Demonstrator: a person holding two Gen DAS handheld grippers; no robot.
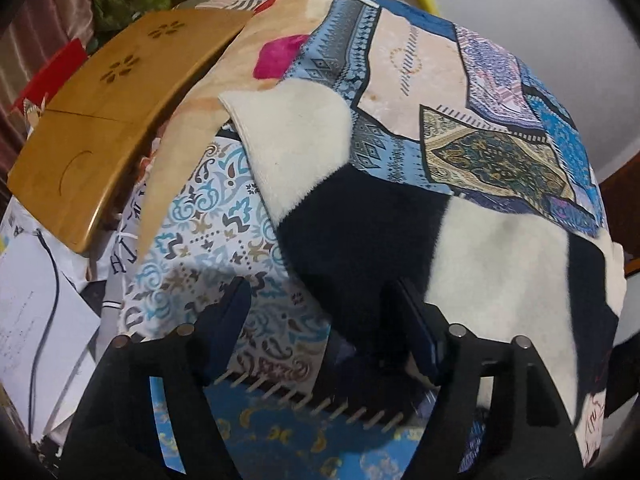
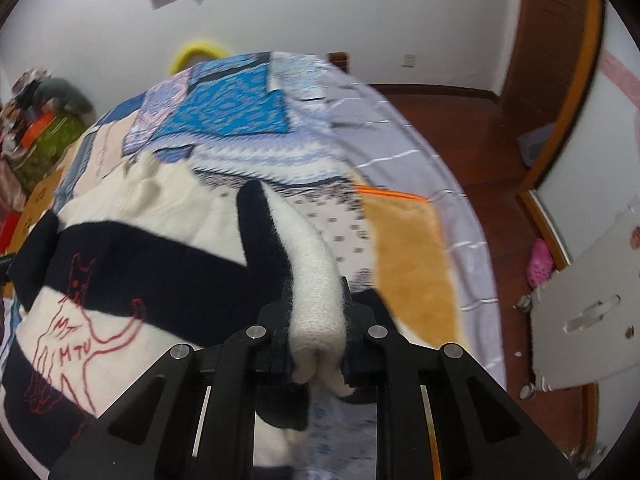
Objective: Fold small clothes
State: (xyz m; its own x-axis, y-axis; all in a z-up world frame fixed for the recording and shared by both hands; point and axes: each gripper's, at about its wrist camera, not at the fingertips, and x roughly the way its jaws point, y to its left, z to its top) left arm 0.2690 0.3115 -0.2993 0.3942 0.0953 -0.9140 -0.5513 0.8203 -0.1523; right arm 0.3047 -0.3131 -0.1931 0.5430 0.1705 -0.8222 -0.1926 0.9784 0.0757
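Observation:
A fleece sweater [image 1: 492, 260] with broad black and cream stripes lies spread on the bed. In the right wrist view its front [image 2: 160, 216] bears a red line drawing of a cat. My left gripper [image 1: 320, 292] hangs close over the sweater's black edge, jaws apart. The left finger [image 1: 236, 304] is above the patterned sheet and the right finger [image 1: 412, 316] is at the black fleece, with neither pad pressing. My right gripper [image 2: 316, 292] is shut on a bunched cream fold of the sweater, lifted into a ridge with a black cuff at its far end.
Patchwork quilts [image 1: 440, 80] cover the bed. A wooden lap table [image 1: 120, 112] lies at its left, with papers and a cable [image 1: 40, 300] below. To the right, past an orange blanket [image 2: 408, 248], the bed drops to a wooden floor [image 2: 460, 128] with a pink slipper [image 2: 540, 264] and a white board [image 2: 592, 300].

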